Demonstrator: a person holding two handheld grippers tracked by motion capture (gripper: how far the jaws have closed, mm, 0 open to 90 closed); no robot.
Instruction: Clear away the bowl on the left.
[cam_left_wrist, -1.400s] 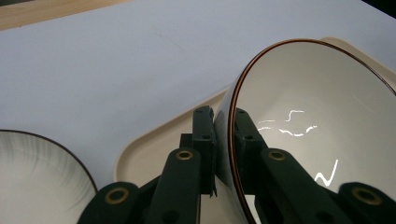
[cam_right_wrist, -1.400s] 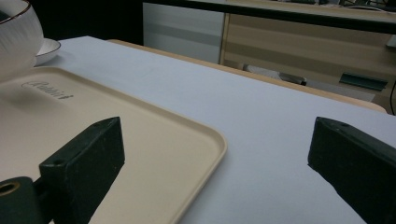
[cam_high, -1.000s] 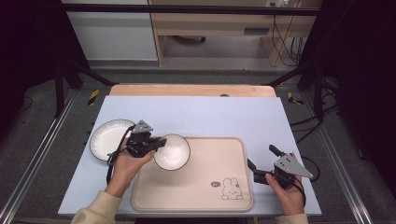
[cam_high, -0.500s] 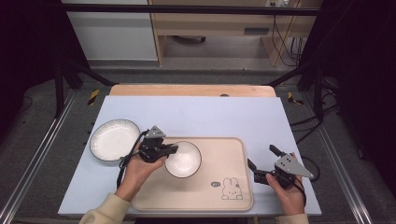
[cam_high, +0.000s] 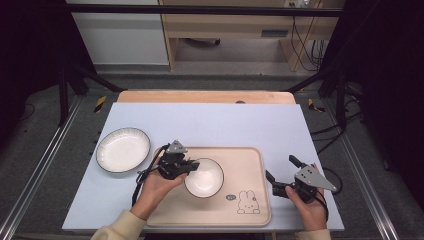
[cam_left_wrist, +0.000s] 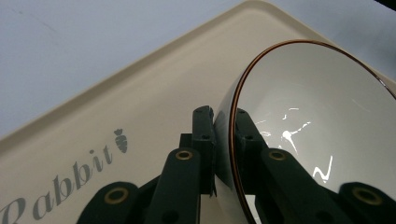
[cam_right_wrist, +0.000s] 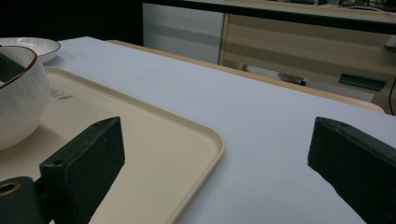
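Note:
A white bowl (cam_high: 204, 177) with a thin brown rim (cam_left_wrist: 243, 88) sits over the middle of the beige tray (cam_high: 250, 162). My left gripper (cam_high: 187, 166) is shut on the bowl's left rim, one jaw inside and one outside, as the left gripper view shows (cam_left_wrist: 224, 128). The bowl (cam_right_wrist: 16, 95) also appears at the left of the right gripper view, on the tray (cam_right_wrist: 154, 140). My right gripper (cam_high: 281, 176) is held at the tray's right edge, open, with nothing between its jaws (cam_right_wrist: 215, 154).
A white plate (cam_high: 123, 149) with a dark rim lies on the pale table (cam_high: 225, 122) left of the tray. A rabbit drawing (cam_high: 248, 202) marks the tray's near right corner. A wooden ledge (cam_high: 200, 96) runs along the table's far edge.
My left gripper has carried the bowl rightward and nearer, from the tray's left edge by the plate to the tray's middle. The right gripper has stayed put.

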